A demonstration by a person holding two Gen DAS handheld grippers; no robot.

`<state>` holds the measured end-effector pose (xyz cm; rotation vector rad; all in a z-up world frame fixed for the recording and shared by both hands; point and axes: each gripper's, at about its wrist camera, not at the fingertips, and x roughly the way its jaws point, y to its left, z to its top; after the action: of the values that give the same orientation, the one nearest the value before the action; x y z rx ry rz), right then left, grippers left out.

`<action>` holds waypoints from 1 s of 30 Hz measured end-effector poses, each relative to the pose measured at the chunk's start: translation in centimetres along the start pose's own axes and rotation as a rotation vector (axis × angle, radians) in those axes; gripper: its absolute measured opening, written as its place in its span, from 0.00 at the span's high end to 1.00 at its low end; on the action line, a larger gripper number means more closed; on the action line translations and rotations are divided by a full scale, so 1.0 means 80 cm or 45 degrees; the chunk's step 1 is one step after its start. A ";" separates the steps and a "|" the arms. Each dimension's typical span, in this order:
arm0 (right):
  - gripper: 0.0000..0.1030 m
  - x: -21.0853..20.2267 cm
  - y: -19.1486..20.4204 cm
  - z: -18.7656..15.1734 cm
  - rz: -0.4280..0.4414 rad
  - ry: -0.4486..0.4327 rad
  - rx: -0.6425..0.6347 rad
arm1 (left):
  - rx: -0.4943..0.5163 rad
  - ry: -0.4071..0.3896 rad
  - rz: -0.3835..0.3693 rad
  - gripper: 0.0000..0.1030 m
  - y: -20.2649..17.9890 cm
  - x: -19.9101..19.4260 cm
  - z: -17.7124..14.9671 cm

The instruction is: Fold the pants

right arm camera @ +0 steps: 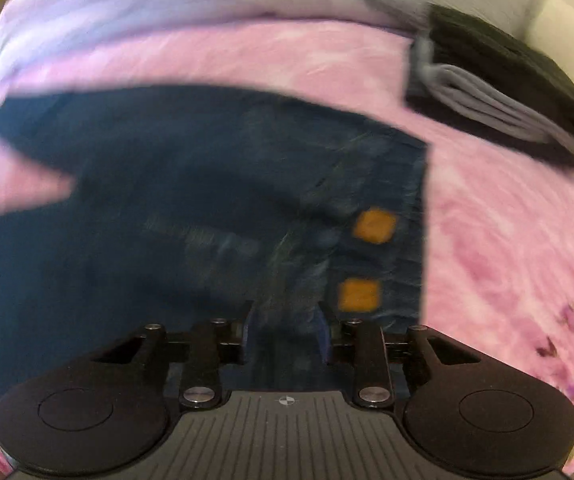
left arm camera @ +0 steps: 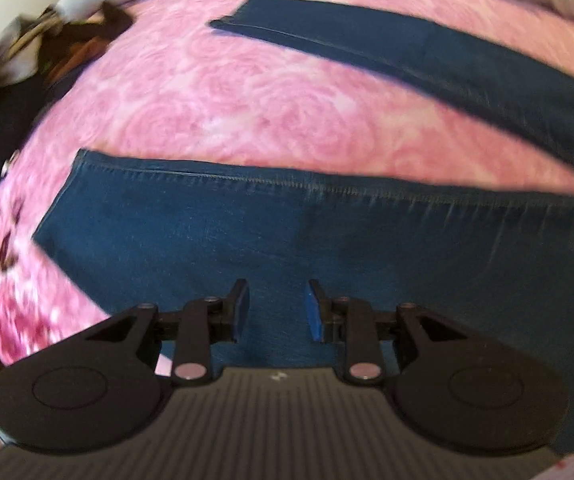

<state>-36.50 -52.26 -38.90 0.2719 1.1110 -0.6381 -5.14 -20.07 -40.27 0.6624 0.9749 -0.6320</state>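
Denim in dark blue fills most of what your left gripper (left arm camera: pixel 277 308) looks down on: the pants (left arm camera: pixel 327 248) lie flat on a pink rose-patterned bedspread (left arm camera: pixel 247 96). From the left edge of that view, the near leg's hem sits at the left, with its stitched seam running rightward across the middle. Beyond it, past a wedge of bare bedspread, the second leg (left arm camera: pixel 407 52) stretches away to the right, so the two legs are spread apart and meet somewhere off the right side. Your left jaws stand partly spread above the near leg, with blue pads facing each other. Nothing is pinched between them. At the far upper left, a blurred jumble of grey and dark items sits off the bedspread; you cannot tell what they are.

Your right gripper's (right arm camera: pixel 287 332) view is heavily blurred. On the left the legs run off toward the frame edge; toward the middle and right is the waist end of the pants, carrying two orange patches (right arm camera: pixel 373 226) one below the other. Your right jaws are partly spread over the denim just left of the lower patch. Whether the pads touch the cloth, you cannot tell. Further right, a stack of folded dark and grey clothes (right arm camera: pixel 495 96) rests on the bedspread, well apart from the pants.
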 end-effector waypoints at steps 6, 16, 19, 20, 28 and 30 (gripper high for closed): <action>0.44 -0.032 -0.009 -0.092 -0.111 0.157 0.138 | 0.134 0.053 -0.082 0.64 0.051 0.024 -0.045; 0.44 -0.152 0.062 -0.076 -0.143 0.239 0.683 | 0.183 0.213 -0.204 0.66 0.150 -0.019 -0.003; 0.44 -0.195 0.096 -0.034 -0.058 0.151 0.741 | 0.219 0.172 -0.251 0.65 0.167 -0.070 0.036; 0.44 -0.209 0.106 -0.017 -0.040 0.109 0.733 | 0.234 0.149 -0.265 0.65 0.169 -0.087 0.048; 0.42 -0.328 0.143 0.076 0.022 -0.123 0.597 | 0.211 -0.116 -0.297 0.46 0.181 -0.220 0.105; 0.42 -0.343 0.147 0.081 0.029 -0.127 0.582 | 0.197 -0.140 -0.301 0.46 0.179 -0.243 0.101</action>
<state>-32.62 -36.90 -12.80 0.6364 0.8557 -0.8732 1.54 -13.40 -16.62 0.6461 0.9145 -0.9502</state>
